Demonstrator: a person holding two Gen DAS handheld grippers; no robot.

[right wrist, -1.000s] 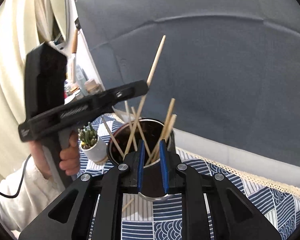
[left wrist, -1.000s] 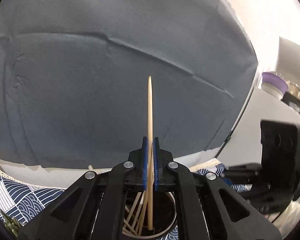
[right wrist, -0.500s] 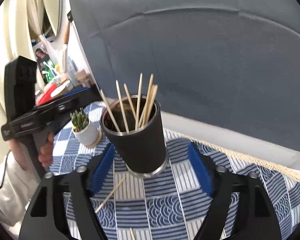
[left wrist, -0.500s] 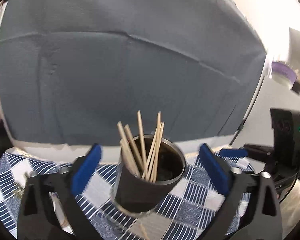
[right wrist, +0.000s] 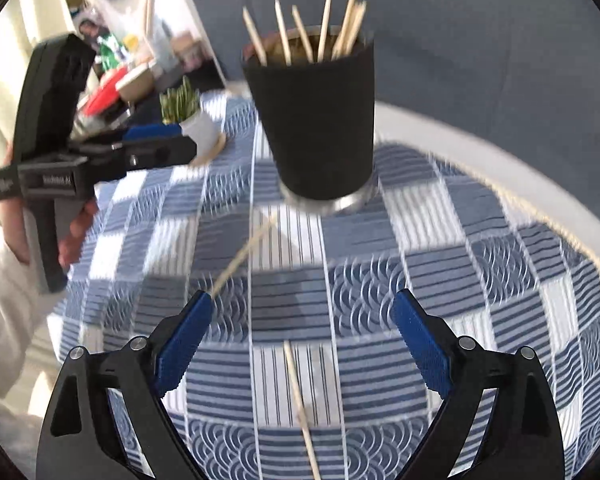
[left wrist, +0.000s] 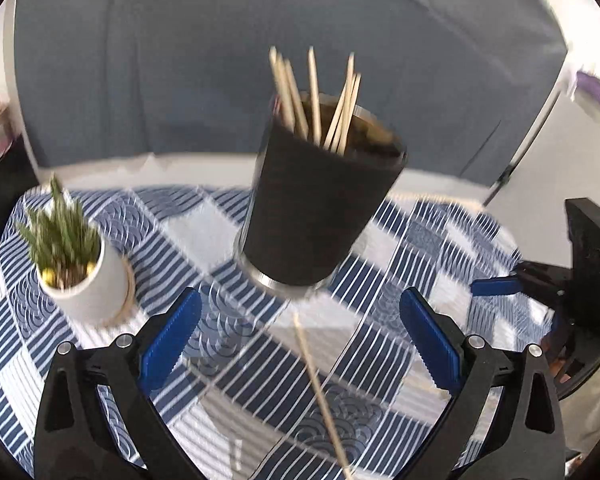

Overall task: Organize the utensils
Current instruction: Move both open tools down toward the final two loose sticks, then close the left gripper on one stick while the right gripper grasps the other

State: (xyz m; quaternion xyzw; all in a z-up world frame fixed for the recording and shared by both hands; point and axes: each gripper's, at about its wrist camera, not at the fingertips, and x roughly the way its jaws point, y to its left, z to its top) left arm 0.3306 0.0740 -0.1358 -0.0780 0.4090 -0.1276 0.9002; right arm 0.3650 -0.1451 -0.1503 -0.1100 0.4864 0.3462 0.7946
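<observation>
Black cup upright on the blue patterned tablecloth, stuffed with pale wooden chopsticks fanning out. Two loose chopsticks flat in front of the cup: one near its base, another farther off.

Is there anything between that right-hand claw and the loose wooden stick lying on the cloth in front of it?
Nothing visible. The stick lies bare on the cloth, straight below the right gripper, whose jaws are opening with nothing between them. The cup stands farther back.
</observation>
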